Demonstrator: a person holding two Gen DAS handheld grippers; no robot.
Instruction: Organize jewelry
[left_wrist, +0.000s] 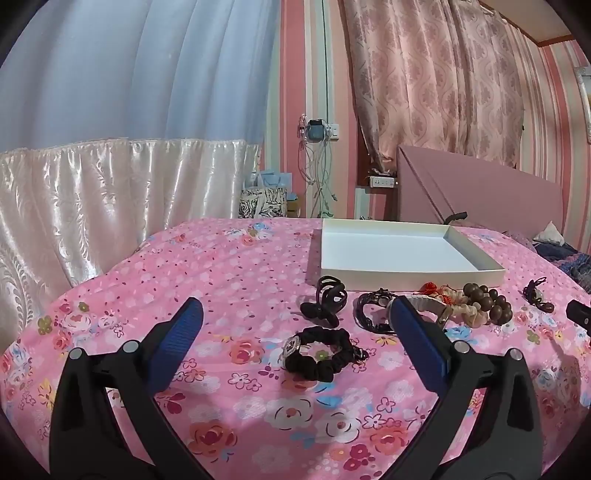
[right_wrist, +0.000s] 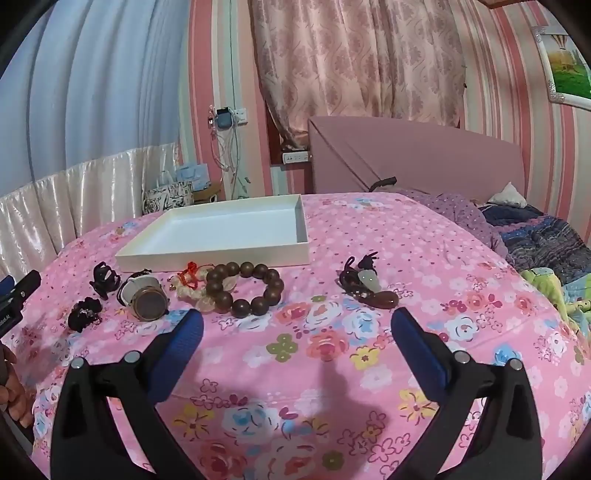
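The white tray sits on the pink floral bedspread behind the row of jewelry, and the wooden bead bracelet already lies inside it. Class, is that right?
Not quite. The white tray does sit on the bedspread behind the jewelry, but it holds nothing. The wooden bead bracelet lies on the bedspread in front of it, as the right wrist view shows.

Left view: the right finger (left_wrist: 417, 332) covers part of the watch (left_wrist: 428, 306). Right view: the left gripper (right_wrist: 16, 295) is cut off by the left edge

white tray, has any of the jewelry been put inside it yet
No, the white tray shows only its bare floor, and the bead bracelet and watch lie on the bedspread in front of it.
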